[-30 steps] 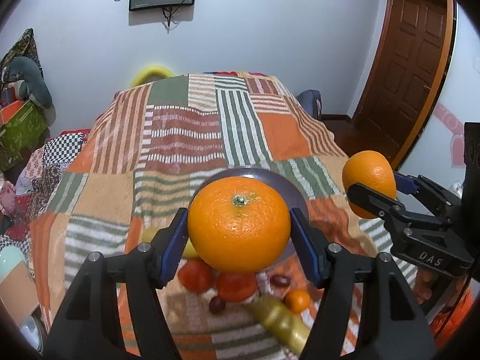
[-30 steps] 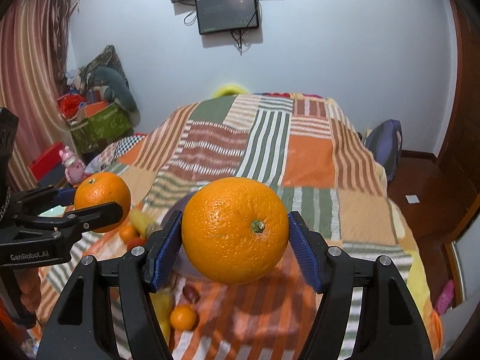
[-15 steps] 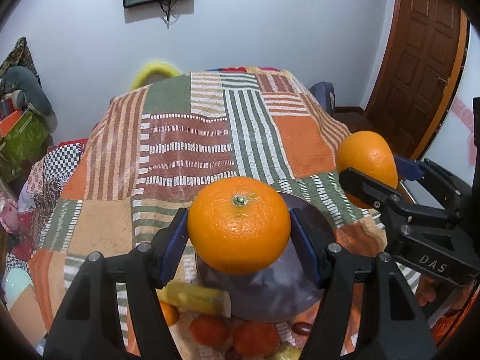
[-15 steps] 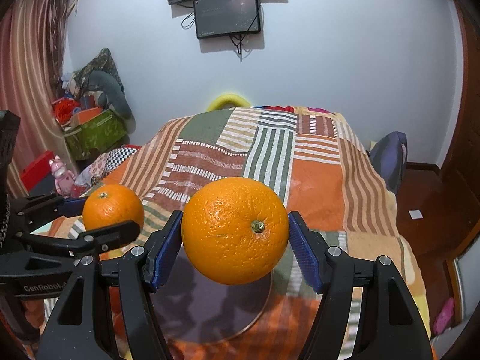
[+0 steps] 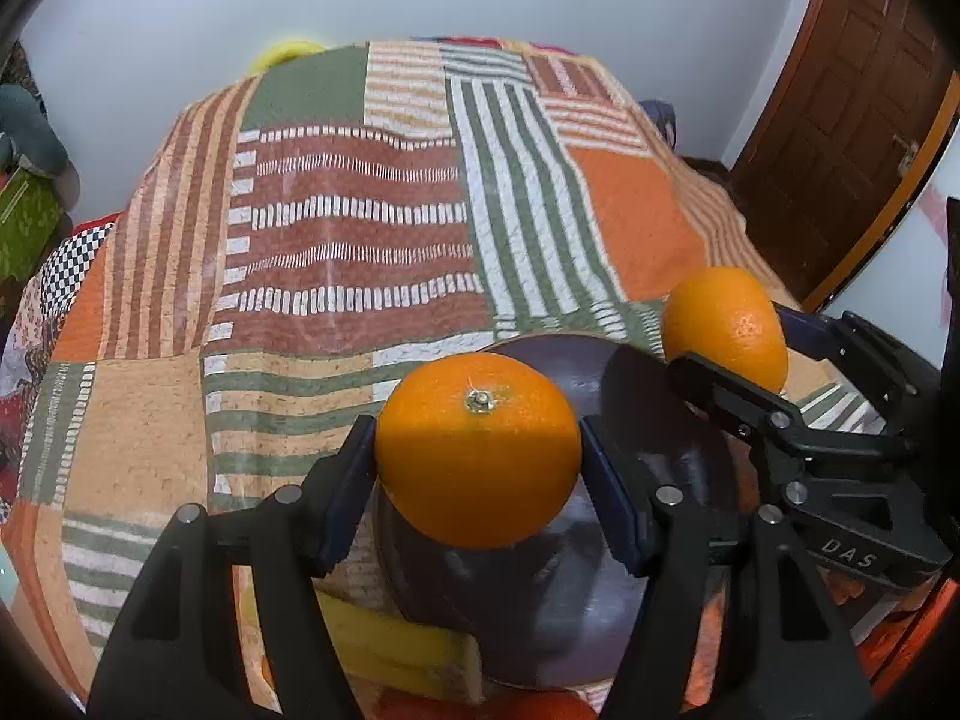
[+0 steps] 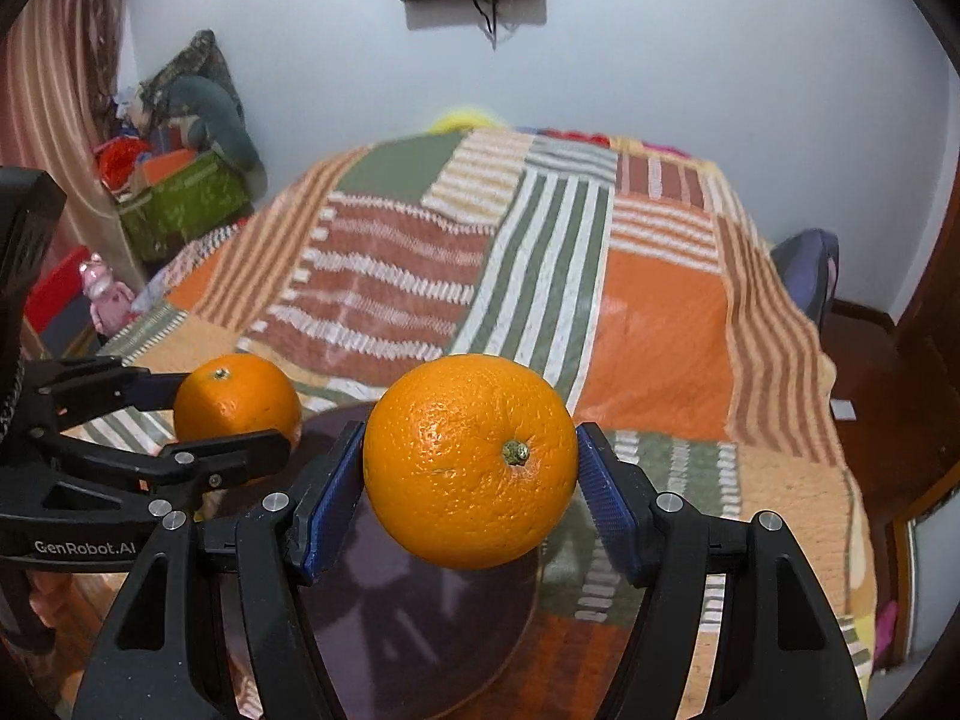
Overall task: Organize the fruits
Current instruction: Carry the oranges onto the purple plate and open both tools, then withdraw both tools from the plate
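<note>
I hold one orange in each tool. My left gripper (image 5: 478, 450) is clamped on the left orange (image 5: 478, 450), stem end up, blue pads pressed against both sides. My right gripper (image 6: 470, 461) is clamped on the right orange (image 6: 470, 461), stem facing the camera. Both fruits hang above the dark plate (image 5: 558, 618), which lies on the patchwork bedspread (image 5: 354, 252) near its front edge. Other fruit lies at the plate's near rim, including a yellow piece (image 5: 396, 648).

Step in hand, as I judge it: delivery of both oranges to the plate. Next move requires lowering each orange until it rests on the plate, away from the rim, then opening the jaws slowly so that neither fruit rolls off.
</note>
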A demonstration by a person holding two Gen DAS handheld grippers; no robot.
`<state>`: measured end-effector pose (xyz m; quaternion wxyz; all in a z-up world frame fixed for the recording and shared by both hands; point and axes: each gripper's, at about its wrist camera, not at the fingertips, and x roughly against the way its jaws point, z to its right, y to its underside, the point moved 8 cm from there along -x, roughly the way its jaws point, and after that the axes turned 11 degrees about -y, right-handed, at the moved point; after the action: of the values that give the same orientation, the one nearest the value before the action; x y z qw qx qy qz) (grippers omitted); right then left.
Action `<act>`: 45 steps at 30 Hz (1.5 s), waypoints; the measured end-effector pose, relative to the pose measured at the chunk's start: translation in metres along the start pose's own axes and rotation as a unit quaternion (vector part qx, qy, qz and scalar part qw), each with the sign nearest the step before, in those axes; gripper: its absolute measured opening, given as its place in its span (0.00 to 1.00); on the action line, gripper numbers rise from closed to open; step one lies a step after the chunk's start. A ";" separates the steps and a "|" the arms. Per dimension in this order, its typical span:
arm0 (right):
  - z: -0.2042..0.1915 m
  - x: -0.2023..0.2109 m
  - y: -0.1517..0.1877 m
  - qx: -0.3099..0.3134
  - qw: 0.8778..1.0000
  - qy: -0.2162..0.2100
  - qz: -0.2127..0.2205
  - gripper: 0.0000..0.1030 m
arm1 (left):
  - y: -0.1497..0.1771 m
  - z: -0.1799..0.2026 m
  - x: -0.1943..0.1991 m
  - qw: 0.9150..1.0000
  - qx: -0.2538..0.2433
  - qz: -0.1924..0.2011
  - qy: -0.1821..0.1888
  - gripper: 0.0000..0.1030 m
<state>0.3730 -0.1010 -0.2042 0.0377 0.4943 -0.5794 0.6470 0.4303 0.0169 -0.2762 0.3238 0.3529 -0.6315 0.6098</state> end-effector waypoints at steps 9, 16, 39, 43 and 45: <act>0.001 -0.023 0.006 0.005 0.999 -0.011 -0.034 0.64 | 0.007 -0.005 -0.037 0.999 -0.007 -0.036 -0.015 0.64; 0.004 -0.035 0.016 -0.009 0.998 -0.033 -0.061 0.65 | 0.014 -0.001 -0.049 0.998 -0.014 -0.057 -0.013 0.65; -0.044 0.057 0.024 0.024 1.000 -0.014 -0.005 0.74 | 0.052 -0.041 0.078 0.997 -0.008 0.043 -0.064 0.81; -0.060 0.074 0.036 0.028 1.000 -0.010 0.005 0.74 | 0.082 -0.045 0.095 0.997 -0.002 0.046 -0.062 0.86; -0.068 0.078 0.045 0.030 0.999 -0.012 0.002 0.74 | 0.096 -0.046 0.099 0.997 -0.001 0.046 -0.064 0.86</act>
<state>0.2646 -0.1033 -0.1720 0.0144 0.5020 -0.5612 0.6580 0.2953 0.0584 -0.2429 0.2545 0.3618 -0.6671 0.5994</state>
